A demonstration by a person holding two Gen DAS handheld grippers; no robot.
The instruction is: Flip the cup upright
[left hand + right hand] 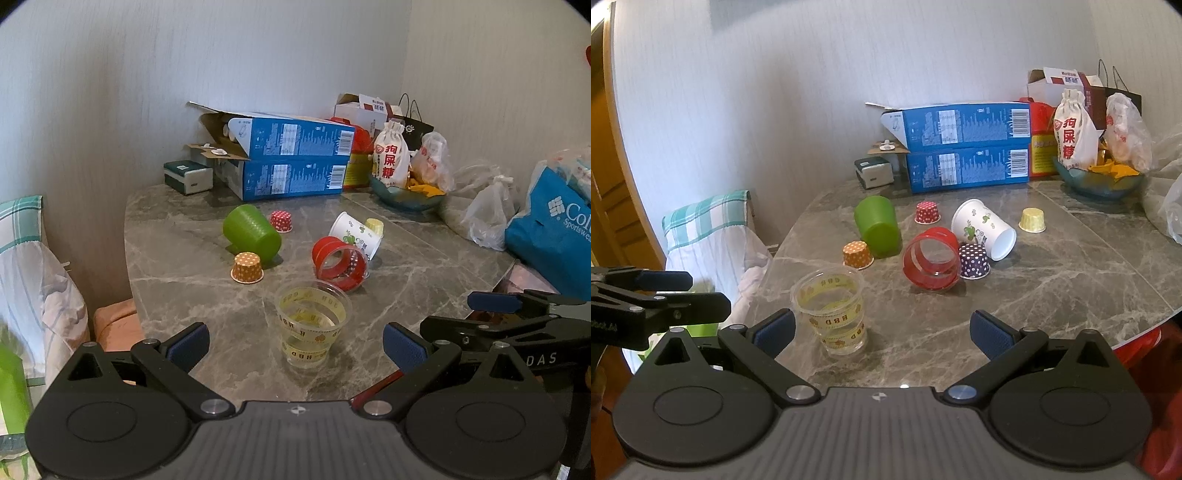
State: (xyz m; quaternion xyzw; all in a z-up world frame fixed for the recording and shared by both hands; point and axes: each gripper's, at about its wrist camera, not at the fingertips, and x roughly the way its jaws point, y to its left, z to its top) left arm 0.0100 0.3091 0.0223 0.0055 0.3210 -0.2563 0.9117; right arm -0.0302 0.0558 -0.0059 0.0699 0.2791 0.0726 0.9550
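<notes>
Clear glossy plastic cup on a polished grey marble-look table; matt blue cardboard boxes.

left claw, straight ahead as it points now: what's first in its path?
Likely the clear cup, standing upright on the table centred between the open left claw's pads. Beyond it lies the tipped red cup. Depth is unclear; the claw may sit above the rim.
</notes>
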